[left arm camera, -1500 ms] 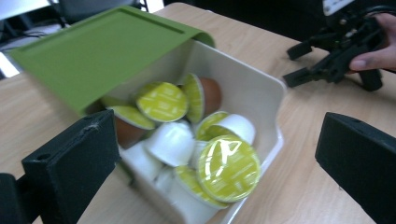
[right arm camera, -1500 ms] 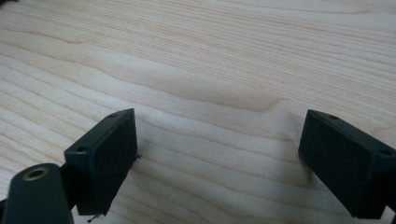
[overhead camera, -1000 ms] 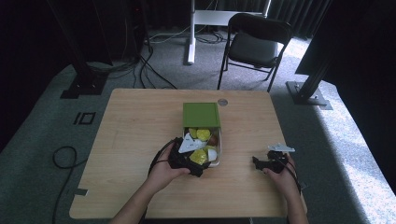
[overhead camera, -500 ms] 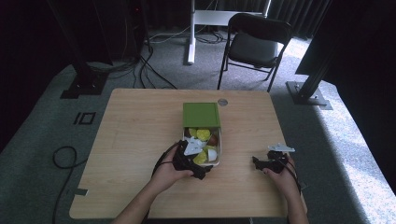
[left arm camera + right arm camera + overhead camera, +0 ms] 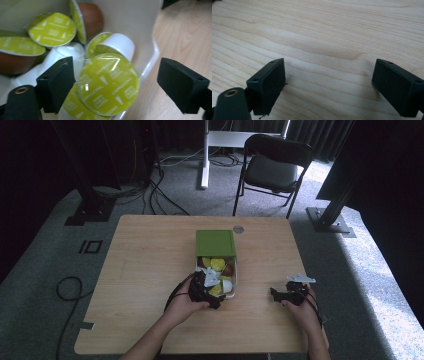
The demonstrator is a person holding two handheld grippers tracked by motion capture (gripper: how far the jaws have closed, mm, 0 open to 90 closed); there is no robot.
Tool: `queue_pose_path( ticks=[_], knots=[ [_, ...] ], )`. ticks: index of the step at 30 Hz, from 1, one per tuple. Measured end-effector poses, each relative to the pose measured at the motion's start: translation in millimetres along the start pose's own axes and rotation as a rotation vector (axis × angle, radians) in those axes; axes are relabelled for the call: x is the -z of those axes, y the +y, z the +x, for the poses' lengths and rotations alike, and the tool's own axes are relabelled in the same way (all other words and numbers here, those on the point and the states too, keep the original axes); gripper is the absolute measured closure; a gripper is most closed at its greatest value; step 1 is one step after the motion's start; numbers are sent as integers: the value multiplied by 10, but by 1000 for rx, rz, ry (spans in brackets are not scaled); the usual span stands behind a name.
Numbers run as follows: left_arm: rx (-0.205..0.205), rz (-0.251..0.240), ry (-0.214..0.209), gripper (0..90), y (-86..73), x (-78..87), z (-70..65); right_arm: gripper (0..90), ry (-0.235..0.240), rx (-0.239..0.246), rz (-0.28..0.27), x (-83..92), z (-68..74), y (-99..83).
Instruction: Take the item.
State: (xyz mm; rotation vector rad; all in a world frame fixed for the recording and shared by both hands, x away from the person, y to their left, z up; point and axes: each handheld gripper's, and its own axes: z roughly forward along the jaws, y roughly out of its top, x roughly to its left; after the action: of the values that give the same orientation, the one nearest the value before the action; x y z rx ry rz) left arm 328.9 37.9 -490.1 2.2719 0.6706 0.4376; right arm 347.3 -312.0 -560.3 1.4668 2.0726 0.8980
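The left claw was spread wide over the near corner of the box, where tightly packed capsules left little room between them. One jaw was blocked by the box wall. The green lid closed off the far half. Bare surface lay open under the spread right claw.

The high view looks forward and down on the whole table from afar. The left gripper view sits close over the box of capsules — shared with the high view. The right gripper view faces bare tabletop, very near.
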Motion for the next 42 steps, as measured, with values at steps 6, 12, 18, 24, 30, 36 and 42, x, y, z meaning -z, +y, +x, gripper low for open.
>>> queue_pose_path(
  ticks=[6, 12, 18, 24, 30, 36, 42],
  knots=[
    [-56, 82, 50, 254, 25, -7, -14, 114, 0, 1, 0, 0, 0, 0],
    [-68, 91, 55, 269, 23, -16, -46, 114, 0, 0, -1, -1, 0, 0],
    [-33, 63, 46, 388, 19, 30, -14, 114, 0, 0, -1, -1, 0, 0],
    [7, 32, 39, 390, 21, 40, -7, 114, 0, 0, -1, -1, 0, 0],
    [12, -14, 38, 391, 61, 94, -24, 114, 0, -1, -1, -1, 1, 0],
    [7, -36, 35, 391, 96, 154, -35, 114, 0, -1, -1, -1, 1, 0],
    [-1, -68, 31, 392, 163, 255, -45, 114, 0, 0, -1, -1, 0, 0]
  ],
)
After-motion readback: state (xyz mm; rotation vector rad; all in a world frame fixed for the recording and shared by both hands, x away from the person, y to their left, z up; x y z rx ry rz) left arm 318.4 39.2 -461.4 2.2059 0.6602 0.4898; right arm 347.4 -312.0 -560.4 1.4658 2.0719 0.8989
